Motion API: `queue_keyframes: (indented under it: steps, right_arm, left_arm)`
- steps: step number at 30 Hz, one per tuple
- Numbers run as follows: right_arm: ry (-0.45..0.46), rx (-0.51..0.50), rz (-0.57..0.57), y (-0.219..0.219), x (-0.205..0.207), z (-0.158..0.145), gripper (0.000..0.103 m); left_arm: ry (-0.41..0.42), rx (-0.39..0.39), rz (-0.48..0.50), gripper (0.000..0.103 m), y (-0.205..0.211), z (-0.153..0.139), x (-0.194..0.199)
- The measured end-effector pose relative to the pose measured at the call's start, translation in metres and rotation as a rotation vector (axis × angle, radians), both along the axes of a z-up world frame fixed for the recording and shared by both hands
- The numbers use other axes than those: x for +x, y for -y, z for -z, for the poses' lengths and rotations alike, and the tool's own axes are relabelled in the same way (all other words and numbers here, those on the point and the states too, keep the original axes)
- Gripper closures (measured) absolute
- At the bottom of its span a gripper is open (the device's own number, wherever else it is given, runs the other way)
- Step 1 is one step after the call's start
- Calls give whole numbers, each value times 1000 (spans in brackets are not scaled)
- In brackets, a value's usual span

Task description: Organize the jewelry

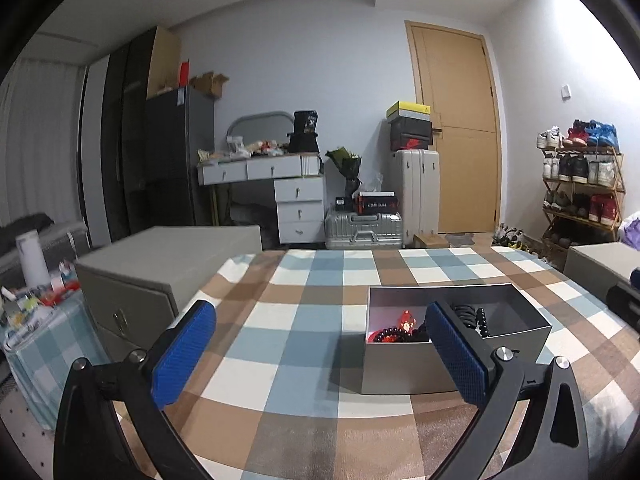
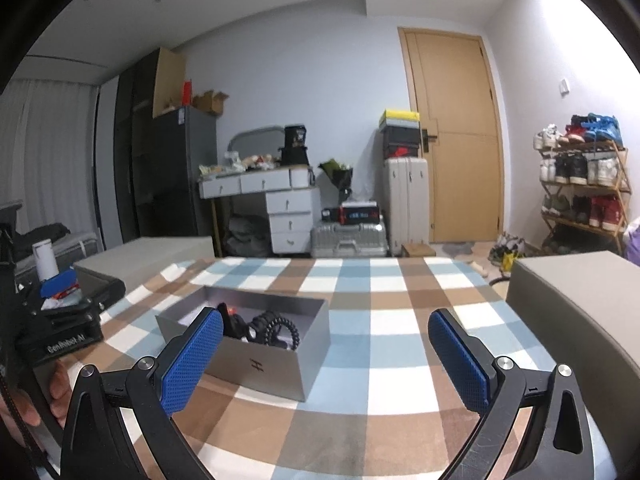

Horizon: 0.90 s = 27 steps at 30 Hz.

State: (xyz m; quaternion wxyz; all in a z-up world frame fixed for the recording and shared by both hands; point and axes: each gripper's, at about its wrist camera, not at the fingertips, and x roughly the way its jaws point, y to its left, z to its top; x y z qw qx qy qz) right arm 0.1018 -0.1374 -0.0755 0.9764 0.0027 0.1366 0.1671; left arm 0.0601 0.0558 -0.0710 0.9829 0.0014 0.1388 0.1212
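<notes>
Low in the middle of both pictures, I am looking at a grey box (image 1: 460,356) sitting on the checked cloth (image 1: 280,320). Beads are lying inside it: red beads (image 1: 390,335) and black beads (image 2: 280,330). So some jewelry is already sitting in the box, and I am not seeing any loose on the cloth. My left gripper (image 1: 320,354) is spreading wide and holding nothing. My right gripper (image 2: 326,354) is spreading wide and holding nothing too. Lots of bare cloth is lying to the right of the box in the right picture, giving me room. Grey boxes are standing at both table sides.
</notes>
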Motion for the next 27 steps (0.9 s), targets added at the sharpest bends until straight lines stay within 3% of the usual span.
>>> queue_keyframes:
  steps: [3,8,27]
  right_arm:
    - [-15,-35,-4,-7,1,2,0]
    - [0,-55,-23,-11,-3,3,0]
    - [-3,-54,-24,-9,-1,2,0]
  left_arm:
    - [-36,-50,-28,1,-9,2,4]
    - [-36,-30,18,1,4,0,-2]
    - [-36,-36,1,1,4,-1,-3]
